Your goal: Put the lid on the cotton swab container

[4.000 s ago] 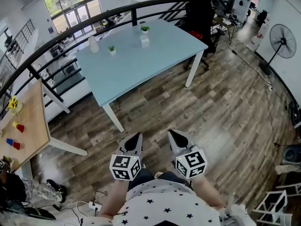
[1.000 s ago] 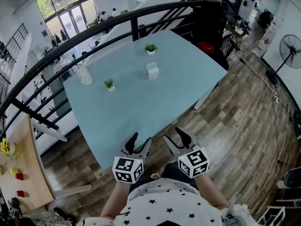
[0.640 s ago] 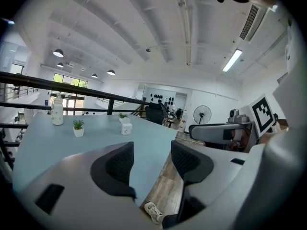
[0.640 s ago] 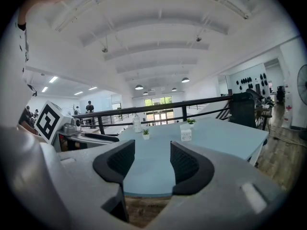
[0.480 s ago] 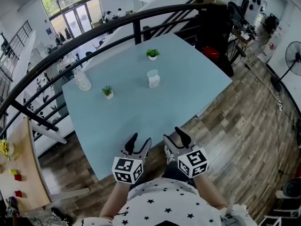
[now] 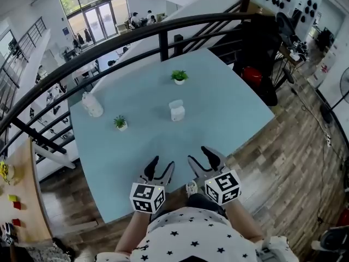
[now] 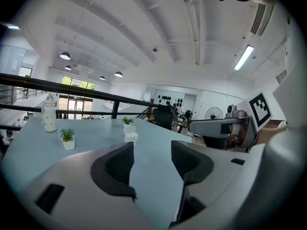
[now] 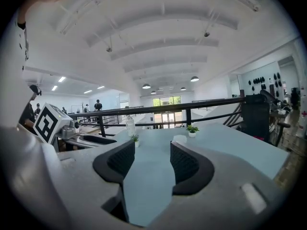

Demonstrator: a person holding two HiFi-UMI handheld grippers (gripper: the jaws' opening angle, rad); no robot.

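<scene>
The blue table carries two potted plants, one bottle and one cotton swab container. A black railing runs behind it. The left gripper and right gripper gape empty over its near edge.

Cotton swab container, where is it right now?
Head view: the small white cotton swab container stands near the middle of the light blue table, in front of the farther small green potted plant.

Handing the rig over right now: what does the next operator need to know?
Left gripper: jaws apart, nothing between them, at the near edge of the table.
Right gripper: jaws apart, empty, alongside it.
Cotton swab container: mid-table, ahead of both grippers; the lid can't be told apart from here.
Done: nothing grasped.
Left: reach the container, find the lid, put it on.
</scene>
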